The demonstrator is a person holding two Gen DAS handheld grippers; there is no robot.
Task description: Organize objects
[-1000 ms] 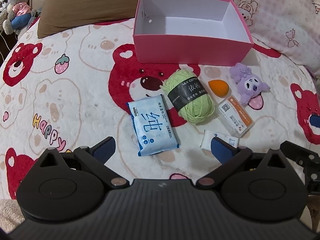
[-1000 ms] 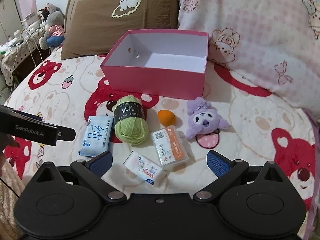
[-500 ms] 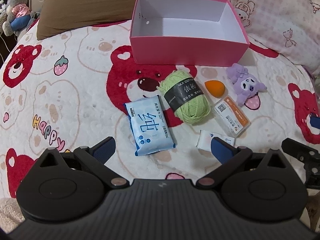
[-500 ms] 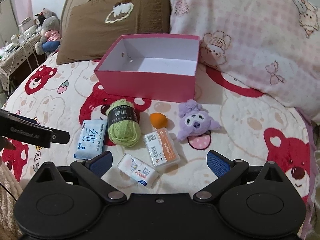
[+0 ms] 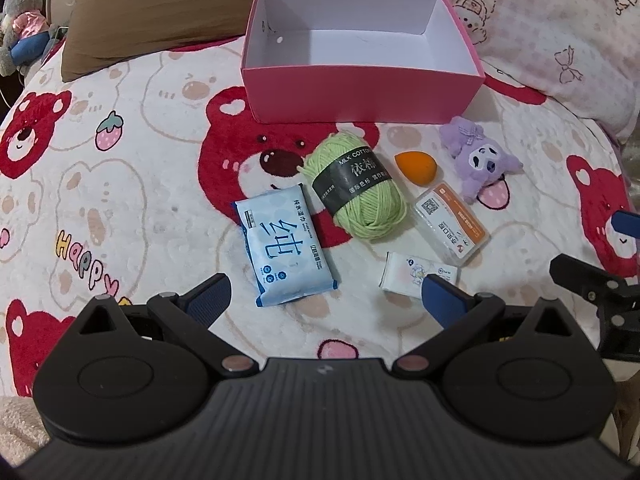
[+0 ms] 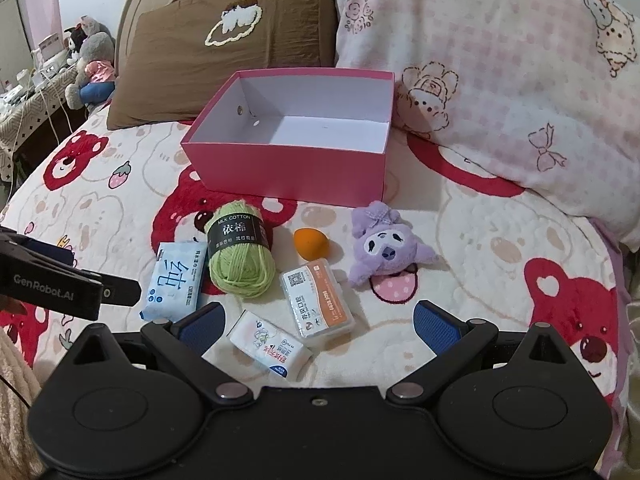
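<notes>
An empty pink box [image 5: 360, 94] [image 6: 292, 168] stands on the bed. In front of it lie a blue wet-wipe pack [image 5: 284, 244] [image 6: 176, 280], a green yarn ball [image 5: 358, 188] [image 6: 240, 256], an orange sponge [image 5: 416, 164] [image 6: 310, 243], a purple plush [image 5: 478, 164] [image 6: 386, 250], a clear mask case [image 5: 452, 224] [image 6: 320, 304] and a small tissue pack [image 5: 416, 272] [image 6: 270, 344]. My left gripper [image 5: 324, 298] is open and empty, hovering near the wipe pack. My right gripper [image 6: 320, 326] is open and empty above the tissue pack and case.
A brown pillow [image 6: 228, 40] and a pink checked pillow [image 6: 500, 80] lie behind the box. Stuffed toys [image 6: 90, 64] sit at the far left by a cluttered side table. The bear-print blanket [image 5: 120, 200] covers the bed.
Both grippers have drawn back and risen slightly, so the objects sit a bit farther off in view. Nothing on the bed has moved.
</notes>
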